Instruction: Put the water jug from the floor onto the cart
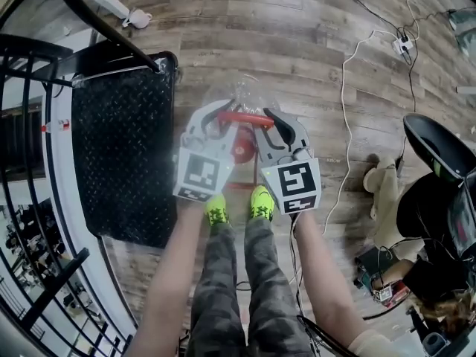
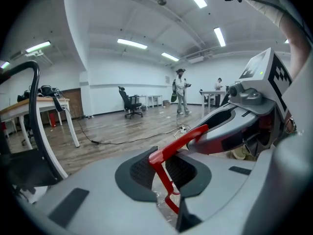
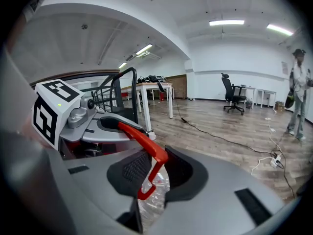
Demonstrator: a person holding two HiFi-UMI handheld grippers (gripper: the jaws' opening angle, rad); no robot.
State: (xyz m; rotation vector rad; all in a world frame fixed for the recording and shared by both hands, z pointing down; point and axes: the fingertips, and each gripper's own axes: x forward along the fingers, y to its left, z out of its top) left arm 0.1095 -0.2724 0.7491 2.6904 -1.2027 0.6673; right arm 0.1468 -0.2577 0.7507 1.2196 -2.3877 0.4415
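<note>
Two-gripper clamp on red handle (image 1: 245,117) of water jug (image 1: 242,88), L gripper (image 1: 217,111) and R gripper (image 1: 272,114) pinching opposite ends. Sits just right of cart (image 1: 123,147) deck; clear body mostly hidden under grippers, can't tell if off floor (image 1: 312,65).

A wood floor (image 1: 297,43) is stretching across the whole room, with a white cable (image 1: 344,117) snaking over it from a power strip (image 1: 402,46) at the far right and a black cable (image 2: 127,139) trailing past a table (image 2: 44,106) on the left. Far off, an office chair (image 2: 130,102) is standing by the wall, one person (image 2: 182,92) is standing on the open floor, and a second person (image 2: 218,85) is standing farther right. Overhead, ceiling lights (image 2: 132,44) are glowing, and a beige plush toy (image 1: 381,181) is lying beside a black chair (image 1: 439,146) on the near right.
</note>
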